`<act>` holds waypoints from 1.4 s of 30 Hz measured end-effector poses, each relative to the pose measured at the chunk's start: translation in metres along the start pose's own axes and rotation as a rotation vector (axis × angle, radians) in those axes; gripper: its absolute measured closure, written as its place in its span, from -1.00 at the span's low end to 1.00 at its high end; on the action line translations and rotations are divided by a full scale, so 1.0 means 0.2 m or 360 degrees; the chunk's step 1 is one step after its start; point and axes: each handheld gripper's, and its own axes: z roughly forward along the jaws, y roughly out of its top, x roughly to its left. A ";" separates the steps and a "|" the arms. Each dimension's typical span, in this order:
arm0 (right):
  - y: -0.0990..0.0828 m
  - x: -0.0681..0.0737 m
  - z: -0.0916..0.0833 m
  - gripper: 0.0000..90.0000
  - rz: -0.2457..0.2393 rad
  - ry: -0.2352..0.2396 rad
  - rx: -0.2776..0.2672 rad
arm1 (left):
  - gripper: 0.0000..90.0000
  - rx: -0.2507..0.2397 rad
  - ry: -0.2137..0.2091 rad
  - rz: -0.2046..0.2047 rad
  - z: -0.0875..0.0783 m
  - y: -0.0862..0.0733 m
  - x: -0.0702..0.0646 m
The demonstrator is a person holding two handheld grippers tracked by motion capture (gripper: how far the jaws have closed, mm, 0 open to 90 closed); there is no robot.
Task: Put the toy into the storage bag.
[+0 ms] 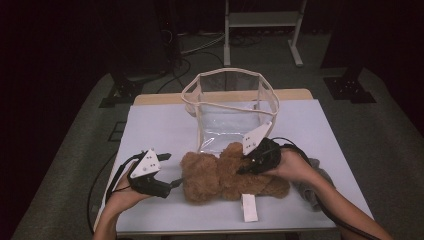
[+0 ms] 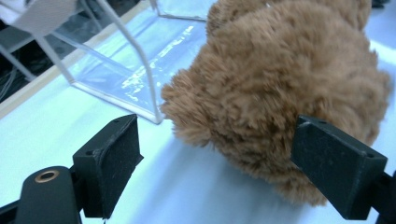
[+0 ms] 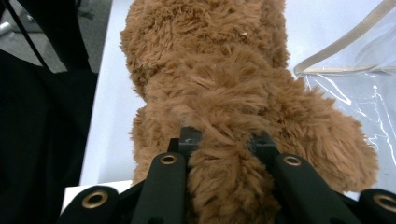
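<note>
A brown plush teddy bear point(image 1: 227, 175) lies on the white table point(image 1: 165, 125) in front of a clear plastic bag with beige trim point(image 1: 230, 107). My right gripper point(image 1: 246, 167) is shut on the bear's fur, and in the right gripper view the plush point(image 3: 224, 93) is pinched between the jaws of the right gripper point(image 3: 225, 140). My left gripper point(image 1: 172, 170) stands open just left of the bear's head. In the left gripper view the head point(image 2: 280, 88) sits partly between the wide jaws of the left gripper point(image 2: 229, 158), with neither pad pressing on it.
The clear bag point(image 2: 140, 51) stands open-topped at the table's far middle. A white label strip point(image 1: 248, 207) lies near the front edge, and a grey cloth point(image 1: 312, 187) is under the right forearm. Beyond the table is grey floor with a white frame point(image 1: 262, 22) and cables.
</note>
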 end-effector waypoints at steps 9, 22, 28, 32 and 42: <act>0.00 -0.01 -0.07 0.63 0.0057 0.0040 -0.0019 | -0.68 0.0004 0.0004 0.0006 -0.01 -0.02 0.01; 0.05 -0.02 -0.20 0.65 0.0105 0.0050 -0.0080 | -0.68 0.0010 0.0029 -0.0032 -0.04 -0.08 0.05; 0.11 -0.02 -0.28 0.65 0.0091 0.0036 -0.0098 | -0.68 0.0003 0.0037 -0.0060 -0.05 -0.11 0.07; 0.16 -0.02 -0.34 0.65 0.0098 0.0039 -0.0132 | -0.68 0.0002 0.0037 -0.0078 -0.05 -0.12 0.08; 0.32 -0.02 -0.48 0.65 0.0058 0.0033 -0.0158 | -0.68 0.0000 0.0038 -0.0082 -0.05 -0.13 0.08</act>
